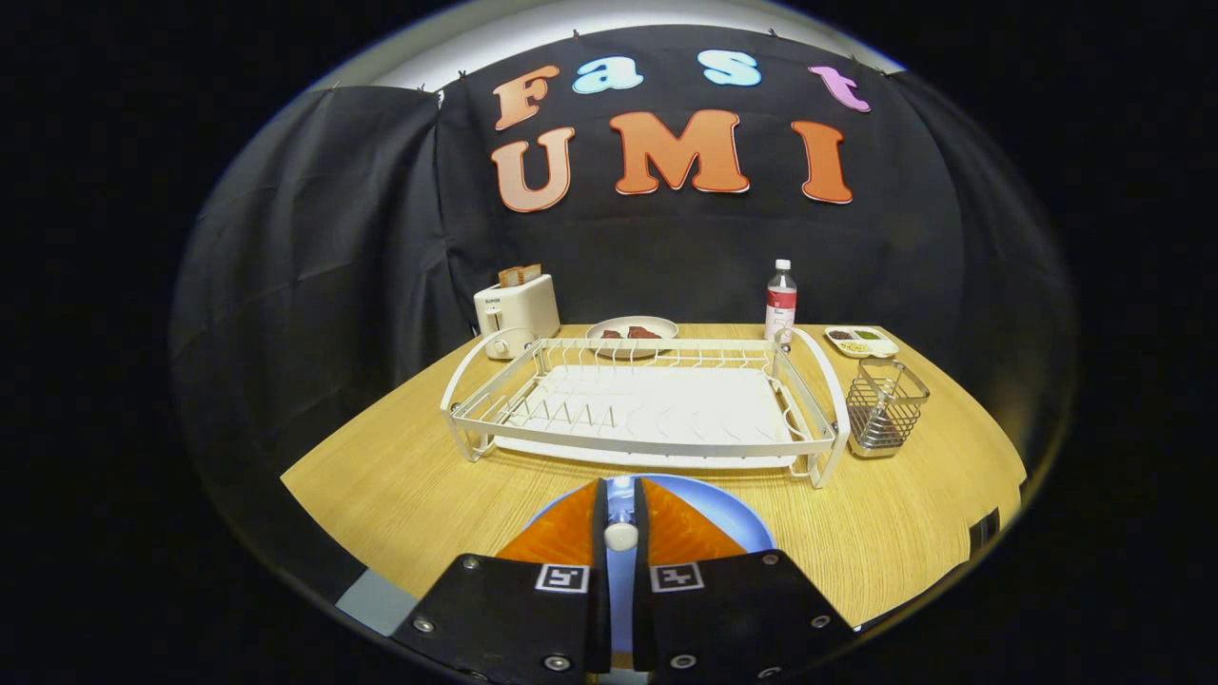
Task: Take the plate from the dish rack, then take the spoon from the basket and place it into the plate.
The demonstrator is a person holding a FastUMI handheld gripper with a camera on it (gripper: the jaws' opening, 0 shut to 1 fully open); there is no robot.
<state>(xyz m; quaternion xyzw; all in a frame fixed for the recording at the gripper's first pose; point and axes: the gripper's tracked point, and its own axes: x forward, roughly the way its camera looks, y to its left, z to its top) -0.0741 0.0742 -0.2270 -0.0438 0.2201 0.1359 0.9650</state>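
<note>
Spoon being held over the blue plate, dish rack standing empty.

From the left, a toaster (pixel 517 309), the white dish rack (pixel 639 404) and the wire basket (pixel 885 407) are being seen on the table (pixel 400 485). The spoon (pixel 620 518) is being pinched by the nearly closed hand-held gripper (pixel 620 504) above the blue plate (pixel 733 514), its long axis pointing away toward the rack. It is best being lowered close to the plate's middle before being released.

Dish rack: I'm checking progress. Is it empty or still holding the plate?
Empty: the dish rack shows bare wires, while the blue plate lies on the table under the gripper.
</note>
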